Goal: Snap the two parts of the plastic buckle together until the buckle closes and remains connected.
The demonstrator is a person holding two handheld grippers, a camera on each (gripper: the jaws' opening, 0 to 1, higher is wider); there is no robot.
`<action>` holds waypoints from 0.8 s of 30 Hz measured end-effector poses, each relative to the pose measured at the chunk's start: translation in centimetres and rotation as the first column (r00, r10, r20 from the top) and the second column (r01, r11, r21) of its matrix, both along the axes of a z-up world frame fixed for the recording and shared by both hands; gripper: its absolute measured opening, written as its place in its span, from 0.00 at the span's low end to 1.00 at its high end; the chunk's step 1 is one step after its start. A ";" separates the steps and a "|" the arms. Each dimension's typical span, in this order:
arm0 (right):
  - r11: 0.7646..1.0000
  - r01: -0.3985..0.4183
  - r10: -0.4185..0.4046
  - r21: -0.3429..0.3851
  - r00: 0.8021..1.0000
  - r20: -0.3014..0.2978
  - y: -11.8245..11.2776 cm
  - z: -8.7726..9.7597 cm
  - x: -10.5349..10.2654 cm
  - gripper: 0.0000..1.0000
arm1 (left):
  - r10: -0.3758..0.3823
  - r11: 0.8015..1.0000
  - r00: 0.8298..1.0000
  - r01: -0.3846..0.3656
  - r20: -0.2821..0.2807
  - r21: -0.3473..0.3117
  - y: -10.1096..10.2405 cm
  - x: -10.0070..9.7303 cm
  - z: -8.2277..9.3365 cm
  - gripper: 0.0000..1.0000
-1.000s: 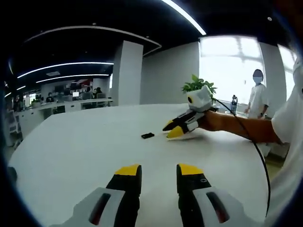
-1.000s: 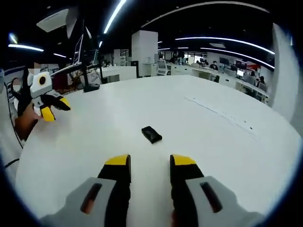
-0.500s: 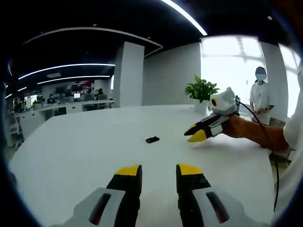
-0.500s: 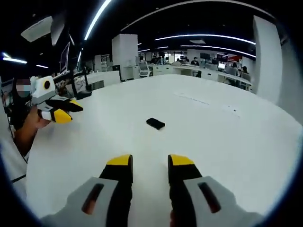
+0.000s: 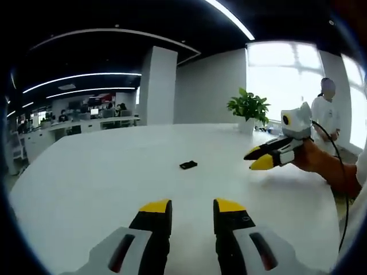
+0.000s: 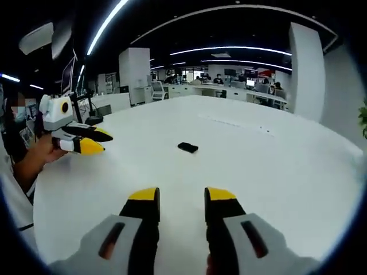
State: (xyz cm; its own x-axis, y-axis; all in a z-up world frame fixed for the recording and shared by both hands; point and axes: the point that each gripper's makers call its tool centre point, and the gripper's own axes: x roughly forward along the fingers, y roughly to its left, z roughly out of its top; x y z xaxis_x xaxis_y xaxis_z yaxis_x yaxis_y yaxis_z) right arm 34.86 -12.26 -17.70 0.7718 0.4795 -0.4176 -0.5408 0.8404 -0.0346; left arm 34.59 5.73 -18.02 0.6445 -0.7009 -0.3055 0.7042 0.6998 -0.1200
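Observation:
A small black plastic buckle (image 5: 188,165) lies alone on the white round table (image 5: 103,177); the right gripper view shows the buckle (image 6: 187,148) mid-table, well ahead of the jaws. My left gripper (image 5: 192,207) hovers near the table, open, with nothing between its yellow-tipped fingers. My right gripper (image 6: 182,196) is also open and empty. In the left gripper view the right gripper (image 5: 259,158) is held in a hand at the right, off to the buckle's right. In the right gripper view the left gripper (image 6: 92,141) comes in from the left.
A potted plant (image 5: 249,109) stands at the table's far edge, with a person (image 5: 329,114) by the bright window. Office desks and a white pillar (image 6: 133,74) lie beyond the table. A cable (image 5: 338,189) trails from the right gripper.
Both grippers have drawn back from the buckle; the right gripper has swung off to the right. The buckle stays where it lay. Both grippers remain open.

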 end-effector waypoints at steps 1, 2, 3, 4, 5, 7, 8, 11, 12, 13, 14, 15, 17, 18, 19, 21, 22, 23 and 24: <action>1.000 0.008 -0.008 -0.004 1.000 0.001 -0.1 -0.1 -0.3 0.31 | 0.003 1.000 1.000 -0.003 -0.001 0.000 0.1 0.0 0.0 0.28; 1.000 0.011 -0.011 -0.007 1.000 0.003 -0.1 -0.1 -0.4 0.31 | 0.007 1.000 1.000 -0.007 -0.001 0.001 0.3 0.0 0.1 0.28; 1.000 0.016 -0.016 -0.008 1.000 0.005 -0.2 -0.1 -0.8 0.31 | 0.013 1.000 1.000 -0.013 0.002 0.000 0.5 0.0 0.3 0.28; 1.000 0.019 -0.019 -0.005 1.000 0.004 -0.2 -0.1 -1.0 0.31 | 0.018 1.000 1.000 -0.018 0.004 -0.001 0.6 0.0 0.4 0.28; 1.000 0.020 -0.020 -0.003 1.000 0.005 -0.2 -0.1 -1.1 0.31 | 0.019 1.000 1.000 -0.019 0.004 -0.001 0.6 0.0 0.4 0.28; 0.999 0.031 -0.031 0.009 0.999 0.008 -0.4 0.0 -1.6 0.31 | 0.025 1.000 1.000 -0.025 0.009 -0.002 0.8 -0.2 0.6 0.28; 0.999 0.034 -0.034 0.006 0.999 0.011 -0.5 0.1 -1.8 0.31 | 0.026 1.000 1.000 -0.026 0.013 0.002 0.8 -0.4 0.7 0.28; 0.999 0.047 -0.047 -0.017 0.999 0.023 -1.0 0.2 -2.7 0.31 | 0.034 0.999 0.999 -0.035 0.027 0.017 1.1 -0.8 0.8 0.28; 0.998 0.053 -0.052 -0.023 0.998 0.027 -1.3 0.3 -2.9 0.31 | 0.038 0.999 0.999 -0.038 0.031 0.023 1.3 -1.0 0.8 0.28; 0.998 0.060 -0.059 -0.022 0.998 0.027 -1.6 0.2 -3.2 0.31 | 0.039 0.999 0.999 -0.040 0.031 0.023 1.4 -1.0 0.8 0.28; 0.998 0.066 -0.066 -0.022 0.997 0.028 -1.9 0.2 -3.4 0.31 | 0.045 0.999 0.999 -0.046 0.026 0.021 1.8 -1.4 0.7 0.28; 0.997 0.071 -0.070 -0.022 0.997 0.026 -2.1 0.1 -3.7 0.31 | 0.048 0.999 0.999 -0.049 0.024 0.018 2.0 -1.6 0.7 0.28; 0.996 0.084 -0.084 -0.018 0.996 0.020 -2.5 -0.1 -4.6 0.31 | 0.060 0.998 0.998 -0.060 0.019 0.018 2.4 -2.0 0.6 0.28; 0.996 0.091 -0.091 -0.007 0.996 0.020 -2.6 -0.1 -5.0 0.31 | 0.065 0.998 0.998 -0.065 0.016 0.016 2.6 -2.2 0.5 0.29; 0.995 0.100 -0.101 0.006 0.995 0.017 -2.7 -0.1 -5.6 0.31 | 0.070 0.997 0.997 -0.070 0.012 0.011 2.9 -2.5 0.5 0.29; 0.994 0.109 -0.109 0.018 0.994 0.015 -2.7 -0.1 -6.4 0.31 | 0.077 0.997 0.997 -0.078 0.006 0.006 3.2 -2.9 0.5 0.29; 0.993 0.114 -0.114 0.027 0.993 0.013 -2.7 -0.1 -6.8 0.31 | 0.080 0.997 0.997 -0.080 0.003 0.004 3.3 -3.1 0.5 0.29; 0.993 0.117 -0.117 0.033 0.993 0.012 -2.6 -0.1 -7.1 0.31 | 0.082 0.997 0.997 -0.082 0.002 0.002 3.4 -3.3 0.5 0.29; 0.992 0.120 -0.121 0.045 0.993 0.011 -2.5 0.0 -7.4 0.31 | 0.084 0.997 0.997 -0.084 0.000 0.001 3.4 -3.6 0.5 0.29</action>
